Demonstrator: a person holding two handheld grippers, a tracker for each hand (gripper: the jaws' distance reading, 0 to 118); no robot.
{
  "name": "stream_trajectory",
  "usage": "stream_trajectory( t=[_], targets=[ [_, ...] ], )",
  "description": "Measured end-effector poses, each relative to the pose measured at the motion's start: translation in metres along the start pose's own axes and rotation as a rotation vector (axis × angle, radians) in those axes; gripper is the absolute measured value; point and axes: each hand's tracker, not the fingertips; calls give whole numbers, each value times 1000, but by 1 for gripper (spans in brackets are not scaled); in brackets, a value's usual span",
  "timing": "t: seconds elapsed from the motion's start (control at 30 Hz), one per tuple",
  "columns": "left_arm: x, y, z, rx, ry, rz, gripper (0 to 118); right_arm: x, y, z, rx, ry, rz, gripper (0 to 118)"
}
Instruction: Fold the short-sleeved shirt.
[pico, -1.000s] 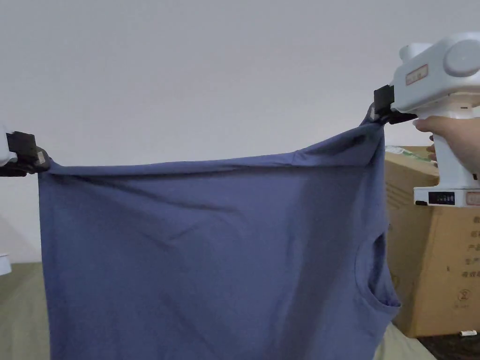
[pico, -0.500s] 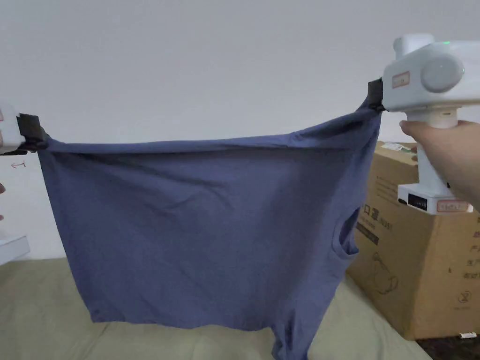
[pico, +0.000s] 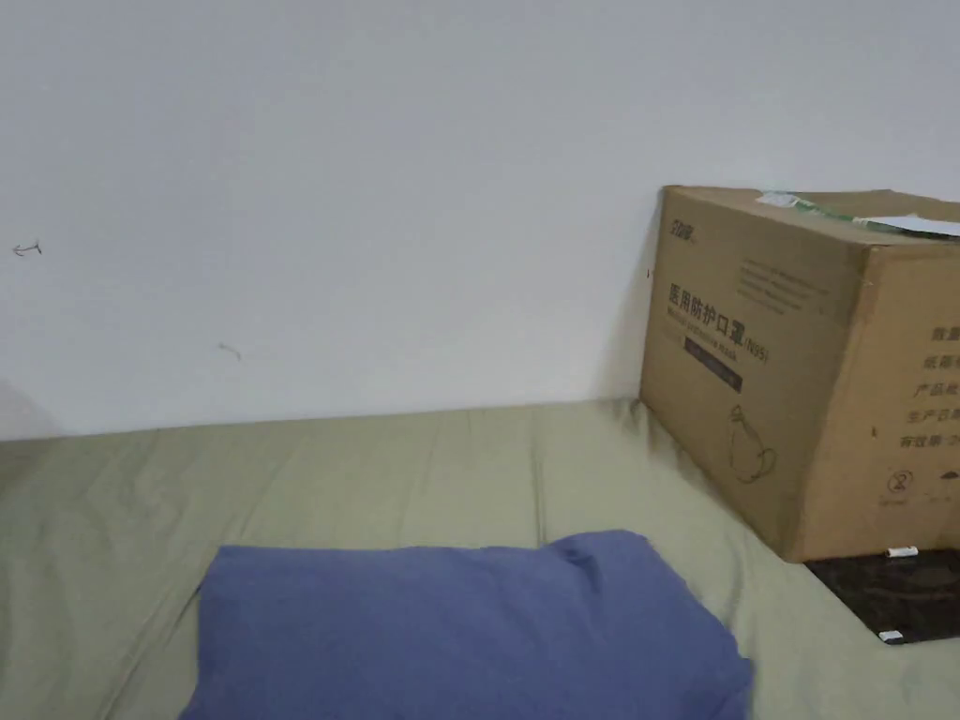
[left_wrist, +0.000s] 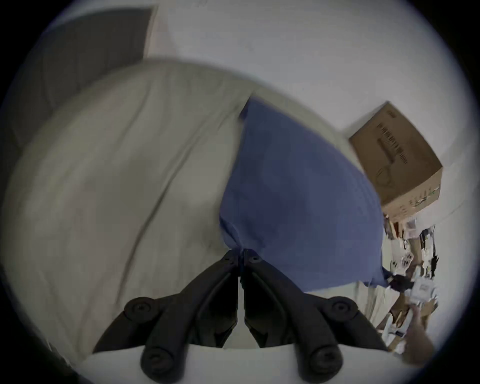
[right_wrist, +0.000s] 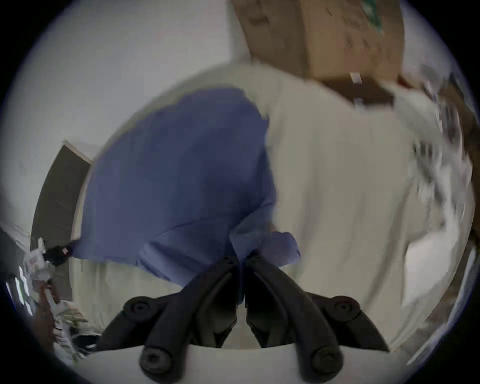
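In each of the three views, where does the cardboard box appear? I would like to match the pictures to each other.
Head view: the cardboard box stands at the right edge, against the wall, on the bed.
Left gripper view: the box is at the upper right, beyond the blue shirt.
Right gripper view: the box is at the top, right of centre.
Shared landmark: the blue shirt, lying on the bed beside the box.

- Head view: looked forward and slightly down across the bed toward the wall.
- Gripper views: rode close behind each pair of fingers, facing opposite ways.
- Shared: blue shirt, cardboard box.
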Motion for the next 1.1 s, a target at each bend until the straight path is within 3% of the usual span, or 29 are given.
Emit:
stream_trajectory(
  t=[0.13, 0.33, 0.47, 0.63, 0.73, 0.77, 0.8, 0.87, 0.9, 0.93, 1.1],
  targets=[
    [-41, -40, 18, -27, -22, 38, 2, 35, -44, 22, -5, 96, -83, 2],
    [-51, -76, 53, -49, -45, -3, 2, 41, -66, 49, -107, 91, -4, 2],
    [-55, -106, 68, -85, -59, 4, 2, 41, -80, 57, -114, 77, -28, 2],
    [-67, -126, 79, -89, -94, 52, 2, 49, -91, 62, -71, 78, -133, 3],
    [-64, -129, 88, -57, -115, 54, 5, 46, -96, 68, -56, 20, -121, 26],
    [-63, -133, 92, -40, -122, 38, 13, 44, -97, 72, -47, 7, -106, 42],
    [-61, -133, 95, -18, -119, 14, 30, 45, -98, 75, -31, -1, -95, 59],
    [-53, -132, 103, 2, -109, -28, 84, 38, -99, 84, 1, -28, -72, 107],
    [-52, -134, 106, 2, -108, -35, 107, 33, -100, 93, 45, -19, -66, 114],
    [-47, -133, 112, 27, -118, -51, 118, 29, -99, 103, 100, 11, -55, 115],
    [-4, -121, 157, 214, -123, -195, 117, -19, -97, 151, 255, 92, 51, 115]
  ],
)
